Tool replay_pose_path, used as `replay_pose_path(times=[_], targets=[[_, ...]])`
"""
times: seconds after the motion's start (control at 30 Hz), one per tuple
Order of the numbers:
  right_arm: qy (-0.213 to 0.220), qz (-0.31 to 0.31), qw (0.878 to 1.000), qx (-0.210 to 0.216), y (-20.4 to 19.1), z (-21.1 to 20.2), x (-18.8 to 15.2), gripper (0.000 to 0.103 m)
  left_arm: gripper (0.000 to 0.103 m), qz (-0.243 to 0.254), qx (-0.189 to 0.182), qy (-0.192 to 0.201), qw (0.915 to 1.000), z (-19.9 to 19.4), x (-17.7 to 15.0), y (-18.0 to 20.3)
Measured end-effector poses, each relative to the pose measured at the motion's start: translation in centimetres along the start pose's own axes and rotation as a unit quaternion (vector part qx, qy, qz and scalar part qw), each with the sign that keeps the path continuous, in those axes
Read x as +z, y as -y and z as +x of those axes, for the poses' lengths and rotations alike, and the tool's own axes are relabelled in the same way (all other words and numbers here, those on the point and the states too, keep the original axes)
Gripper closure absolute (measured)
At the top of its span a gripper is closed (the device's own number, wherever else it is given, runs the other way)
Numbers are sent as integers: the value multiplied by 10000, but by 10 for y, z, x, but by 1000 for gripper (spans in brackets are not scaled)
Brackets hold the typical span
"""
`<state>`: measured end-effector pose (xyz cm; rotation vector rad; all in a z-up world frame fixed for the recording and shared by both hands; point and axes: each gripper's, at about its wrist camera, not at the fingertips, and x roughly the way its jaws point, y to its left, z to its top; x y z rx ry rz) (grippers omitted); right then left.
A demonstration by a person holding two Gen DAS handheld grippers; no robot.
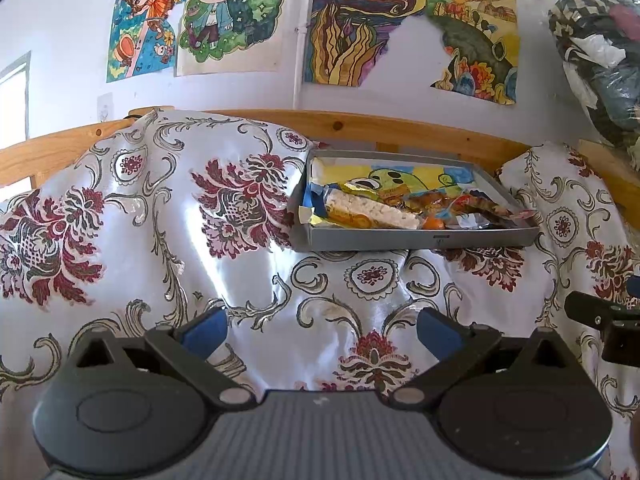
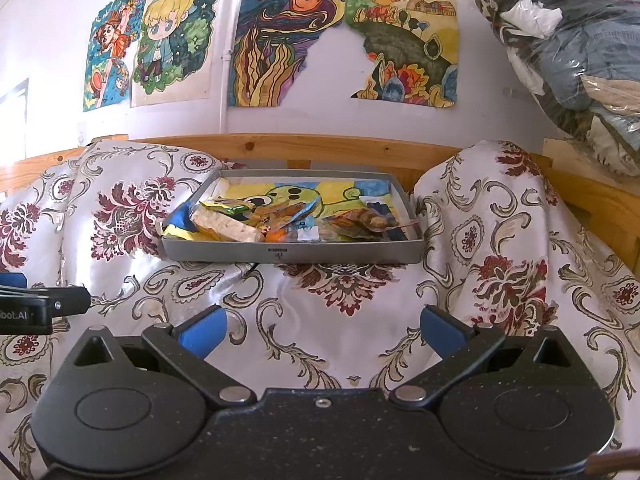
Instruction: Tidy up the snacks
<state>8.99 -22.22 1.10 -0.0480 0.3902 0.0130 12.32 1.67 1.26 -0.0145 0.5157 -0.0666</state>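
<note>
Colourful drawings [image 2: 288, 40] are fixed to the white wall behind a surface draped in a floral cloth [image 2: 344, 320]. On the cloth, near the wooden rail [image 2: 320, 148], a grey tray [image 2: 296, 251] is placed; wrapped snacks [image 2: 280, 224] are piled inside it, toward its front wall. The left gripper [image 1: 322, 330] and the right gripper [image 2: 323, 330] are each held wide open and empty, well short of the tray

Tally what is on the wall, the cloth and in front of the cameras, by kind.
Drawings taped on the wall: 4
Grey tray of snacks: 1
Grippers, left gripper and right gripper, both open: 2
Total: 7
</note>
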Motion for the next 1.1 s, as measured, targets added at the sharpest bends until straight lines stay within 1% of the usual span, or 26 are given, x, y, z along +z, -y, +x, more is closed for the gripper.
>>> replay_pose_path(times=[0.4,0.63,0.87,1.1], targets=[[-44,25,10000,81,-1,1,-2,1,0,-45,20,-92,9999,0,-1,-1],[-56,-25,9999,106,-2,1,-3,1,1,-24,149,-439,9989,4,2,2],[-56,-74,9999,128,-4,1,-4,1,1,2,213,-406,9989,3,2,2],[-77,-75,9998,140,-4,1,-4,1,1,0,258,-459,9986,4,1,2]])
